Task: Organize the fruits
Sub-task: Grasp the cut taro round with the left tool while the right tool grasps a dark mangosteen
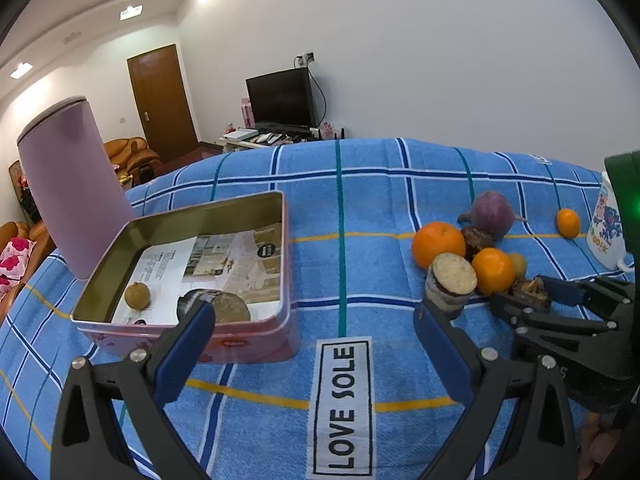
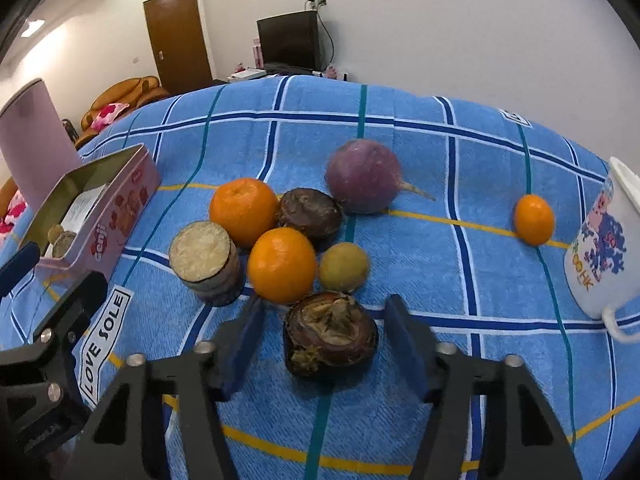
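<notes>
Right wrist view gives you what the left one hardly shows: your right tongs [image 2: 324, 344] straddle a dark brown, shrivelled fruit [image 2: 330, 334], a blue pad on each side of it. A sliver of cloth shows between each pad and the skin, so the pads seem not to press yet, though the fisheye makes this hard to judge. At 12 o'clock from that fruit lies a small yellow-green fruit [image 2: 344, 267]; at 11 o'clock an orange [image 2: 281, 266], a second orange [image 2: 244, 211] and another dark fruit [image 2: 310, 213] beyond it. A cut root slice [image 2: 205, 266] stands on end at 10 o'clock, a purple turnip [image 2: 363, 176] at 12, a small orange [image 2: 534, 220] at 2 o'clock beside a white printed mug [image 2: 596, 252].

Left wrist view alone lets you look into the pink tin [image 1: 256, 340]: a small brown fruit [image 1: 137, 296] and a larger brown lump [image 1: 230, 307] lie on a printed sheet [image 1: 208, 264]. Your left tongs [image 1: 316, 320] hang released, empty, above the blue checked surface [image 1: 372, 192], the tin at 10 o'clock, a lilac cylinder [image 1: 72, 192] behind it.
</notes>
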Motion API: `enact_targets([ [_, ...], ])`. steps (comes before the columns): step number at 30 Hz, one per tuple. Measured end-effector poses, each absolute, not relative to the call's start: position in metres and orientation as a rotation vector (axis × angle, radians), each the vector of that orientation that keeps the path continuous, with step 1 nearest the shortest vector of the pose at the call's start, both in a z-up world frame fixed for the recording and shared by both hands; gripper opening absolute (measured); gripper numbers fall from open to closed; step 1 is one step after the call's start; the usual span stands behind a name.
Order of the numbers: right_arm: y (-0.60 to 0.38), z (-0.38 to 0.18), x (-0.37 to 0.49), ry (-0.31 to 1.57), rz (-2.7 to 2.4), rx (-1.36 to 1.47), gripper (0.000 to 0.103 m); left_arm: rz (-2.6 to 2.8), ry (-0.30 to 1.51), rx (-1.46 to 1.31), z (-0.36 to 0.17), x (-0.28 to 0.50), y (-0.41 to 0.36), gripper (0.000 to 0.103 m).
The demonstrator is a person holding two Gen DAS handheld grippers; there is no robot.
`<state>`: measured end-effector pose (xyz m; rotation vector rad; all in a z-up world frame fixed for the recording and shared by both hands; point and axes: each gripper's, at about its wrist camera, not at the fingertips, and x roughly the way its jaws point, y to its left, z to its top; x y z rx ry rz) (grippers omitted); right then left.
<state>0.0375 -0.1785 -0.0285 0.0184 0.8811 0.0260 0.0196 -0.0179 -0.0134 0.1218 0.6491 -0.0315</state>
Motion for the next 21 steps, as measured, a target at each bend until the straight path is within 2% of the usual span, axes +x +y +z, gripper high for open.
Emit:
enact_targets([
  [10,-0.202,-0.019,0.023,0.841,-0.001,0.099,0.046,-0.073,0.688,0.136,-0.018,0.026,-0.029,0.101],
  [16,-0.229,0.003,0.010,0.745,-0.025,0.218,0.046,-0.116,0.715,0.171,-0.016,0.045,-0.060,0.101],
  [21,-0.243,0.013,0.001,0.691,-0.059,0.262,0.046,-0.138,0.727,0.185,-0.021,0.061,-0.082,0.094],
])
